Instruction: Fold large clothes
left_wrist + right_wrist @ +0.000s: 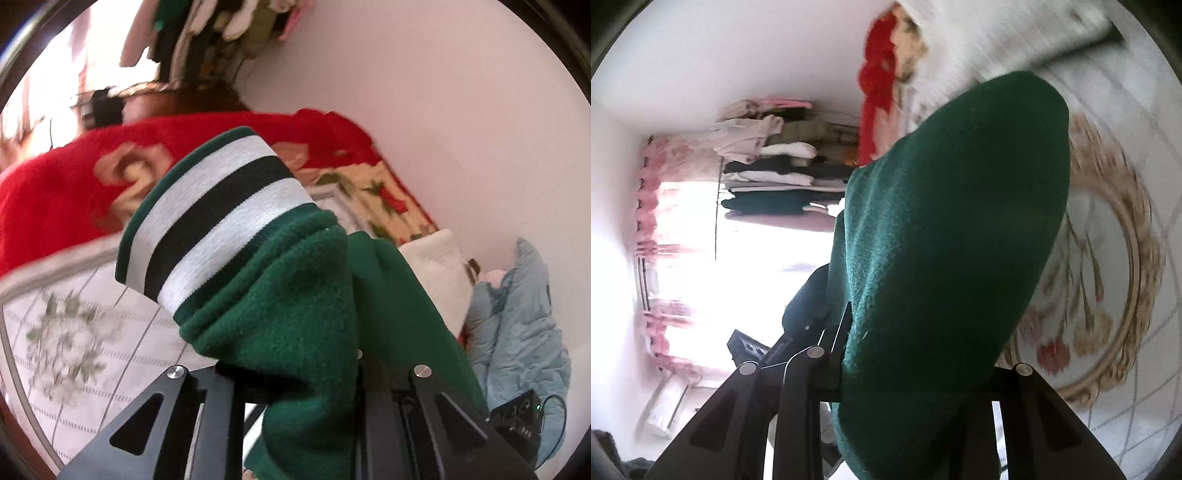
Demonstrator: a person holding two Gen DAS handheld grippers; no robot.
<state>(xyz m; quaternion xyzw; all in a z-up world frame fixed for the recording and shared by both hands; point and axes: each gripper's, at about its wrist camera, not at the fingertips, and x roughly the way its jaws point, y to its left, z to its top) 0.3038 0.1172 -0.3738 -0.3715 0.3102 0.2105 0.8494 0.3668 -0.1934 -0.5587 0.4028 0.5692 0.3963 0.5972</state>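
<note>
Left gripper (291,373): closed on the green fleece garment (295,317), with fabric bunched between the black fingers and draped over them toward the camera. Striped cuff (214,214) of the sleeve, banded green, white and dark, standing up and away from the fingers, held clear of the bed. Behind and below the cuff: white quilted bedspread (85,332) with a floral print, red blanket (55,192) across its far side, floral pillow (373,199) against the wall, white folded cloth (436,269) just beside the garment. To the right of that: light blue cloth (517,332) in a heap, small black device (517,417) near its lower edge. Right gripper (908,373): clamped on another part of the same green garment (953,229), which fills the centre of the right wrist view and hides the fingertips. Beyond it, to the right: bedspread with a round wreath motif (1126,280). To the left: shelf of stacked folded clothes (775,162), bright window with pink curtain (653,206). Background in both views blurred.
</note>
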